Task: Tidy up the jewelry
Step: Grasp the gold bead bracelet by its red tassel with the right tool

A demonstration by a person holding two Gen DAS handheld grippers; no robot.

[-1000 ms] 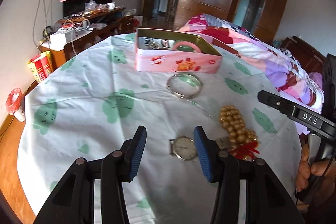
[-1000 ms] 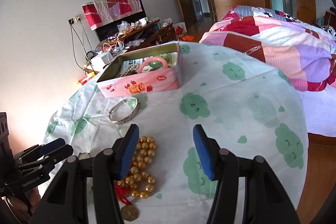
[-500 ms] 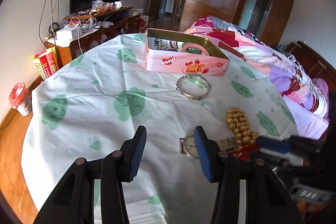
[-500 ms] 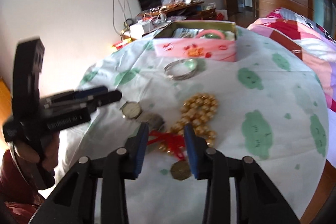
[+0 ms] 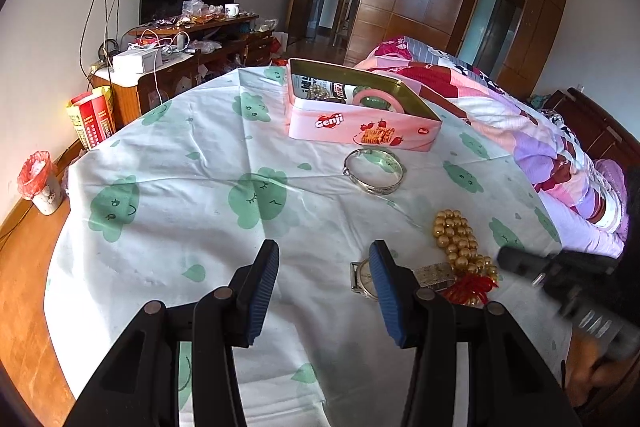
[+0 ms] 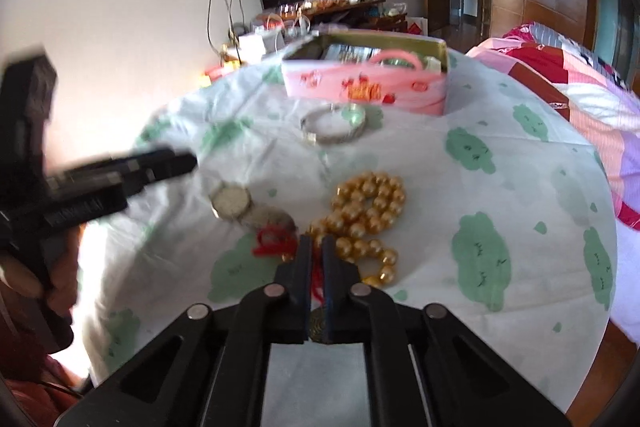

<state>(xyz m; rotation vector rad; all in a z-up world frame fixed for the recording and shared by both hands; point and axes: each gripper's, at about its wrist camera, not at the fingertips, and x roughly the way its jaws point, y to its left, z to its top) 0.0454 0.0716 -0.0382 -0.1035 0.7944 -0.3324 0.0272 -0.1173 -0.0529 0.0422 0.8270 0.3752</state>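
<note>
A gold bead string (image 6: 368, 207) with a red knotted cord (image 6: 276, 241) and a coin pendant (image 6: 318, 325) lies on the tablecloth. My right gripper (image 6: 317, 251) is shut on the red cord, whose strands show between the pads. A wristwatch (image 5: 362, 277) lies just right of my left gripper (image 5: 324, 259), which hovers open and empty over the cloth. Farther back a silver bangle (image 5: 374, 171) rests before an open pink tin (image 5: 360, 131) holding a pink bangle and other jewelry. The beads (image 5: 460, 243) and the blurred right gripper (image 5: 508, 261) show in the left wrist view.
The round table wears a white cloth with green prints (image 5: 180, 187). A bed with a patchwork quilt (image 5: 520, 123) runs along the right. A cluttered wooden cabinet (image 5: 160, 67) and a small bin (image 5: 40, 179) stand at the left wall. The left gripper (image 6: 188, 161) appears blurred.
My right gripper swung over the bead string's near end and its jaws went from wide apart to shut on the red cord. The left gripper stayed open and nearly still.
</note>
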